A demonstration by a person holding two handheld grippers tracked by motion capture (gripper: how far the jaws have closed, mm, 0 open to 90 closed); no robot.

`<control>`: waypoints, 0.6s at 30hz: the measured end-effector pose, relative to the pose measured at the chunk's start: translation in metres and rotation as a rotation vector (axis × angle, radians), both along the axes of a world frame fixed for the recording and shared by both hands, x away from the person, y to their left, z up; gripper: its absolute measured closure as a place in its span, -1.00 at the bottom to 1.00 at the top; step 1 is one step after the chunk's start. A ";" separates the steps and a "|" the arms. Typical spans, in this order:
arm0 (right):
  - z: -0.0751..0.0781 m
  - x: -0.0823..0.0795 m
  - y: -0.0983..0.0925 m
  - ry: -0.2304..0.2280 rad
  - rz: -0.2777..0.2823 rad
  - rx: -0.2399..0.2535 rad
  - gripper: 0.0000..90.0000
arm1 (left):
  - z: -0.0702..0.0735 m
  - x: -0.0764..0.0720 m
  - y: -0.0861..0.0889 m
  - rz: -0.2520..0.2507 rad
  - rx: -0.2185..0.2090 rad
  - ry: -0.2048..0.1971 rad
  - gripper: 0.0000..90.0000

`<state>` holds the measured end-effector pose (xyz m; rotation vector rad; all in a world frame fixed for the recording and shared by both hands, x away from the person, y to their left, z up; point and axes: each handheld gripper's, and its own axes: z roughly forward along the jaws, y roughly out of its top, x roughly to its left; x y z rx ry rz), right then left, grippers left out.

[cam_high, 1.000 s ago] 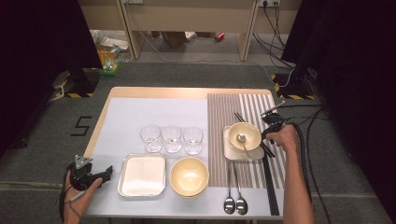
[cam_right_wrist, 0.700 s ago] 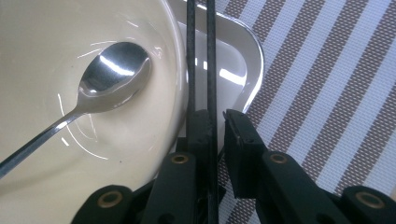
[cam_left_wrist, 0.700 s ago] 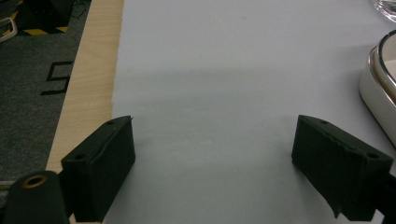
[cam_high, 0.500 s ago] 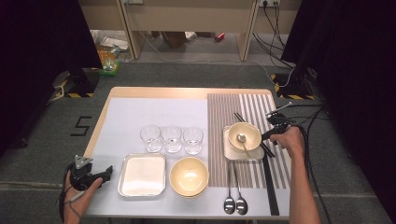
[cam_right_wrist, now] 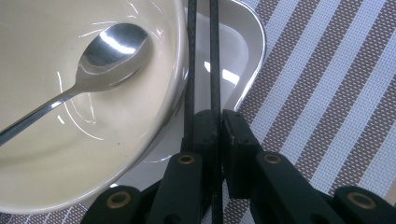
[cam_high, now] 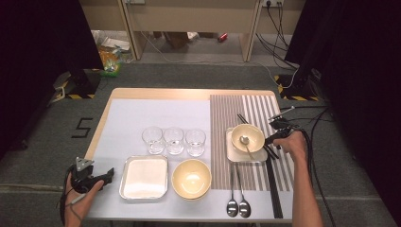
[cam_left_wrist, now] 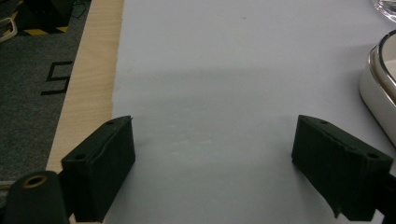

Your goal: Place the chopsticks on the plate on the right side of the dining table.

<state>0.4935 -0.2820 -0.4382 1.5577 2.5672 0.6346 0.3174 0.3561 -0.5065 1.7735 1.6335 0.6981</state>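
Left gripper (cam_high: pixel 109 174): I hold it low at the near left corner of the tabletop (cam_high: pixel 127 111), fingers (cam_left_wrist: pixel 100 170) spread wide over bare white mat, gripping nothing. The metal tray (cam_high: pixel 144 177) sits just beside it; a careless sweep from here could knock it.

Right gripper (cam_right_wrist: pixel 219 123): its jaws have just been closing, and its fingers (cam_right_wrist: pixel 238 140) stand narrow, pinched on the black chopsticks (cam_right_wrist: pixel 201 56), of which at least one stick runs between them. I cannot tell whether both are caught.

Chopsticks, position: at the right of the striped mat (cam_high: pixel 265 106), lying across the rim of the white dish (cam_right_wrist: pixel 247 51) and touching the side of the cream bowl (cam_right_wrist: pixel 84 140).

Risk, uneven grip: in my judgement one stick may slip or scissor away from the other on lifting, since the pinch is near one end.

Risk, bowl: the sticks press against the bowl wall; dragging sideways could tip it or rattle the spoon (cam_right_wrist: pixel 100 58) out.

Risk, dish: levering on the rim may shift the dish.

Farther off: three glasses (cam_high: pixel 174 140) stand well apart from this work.
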 end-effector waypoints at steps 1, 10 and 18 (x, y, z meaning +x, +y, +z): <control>0.001 0.000 0.000 0.002 0.000 0.003 0.89 | 0.000 0.000 0.000 0.000 0.001 0.000 -0.73; 0.001 0.000 0.002 -0.004 0.012 0.015 0.88 | 0.000 0.000 0.000 0.001 0.000 -0.001 -0.73; 0.003 -0.004 0.000 -0.028 0.007 0.024 0.75 | 0.000 0.000 0.000 0.000 0.001 -0.001 -0.73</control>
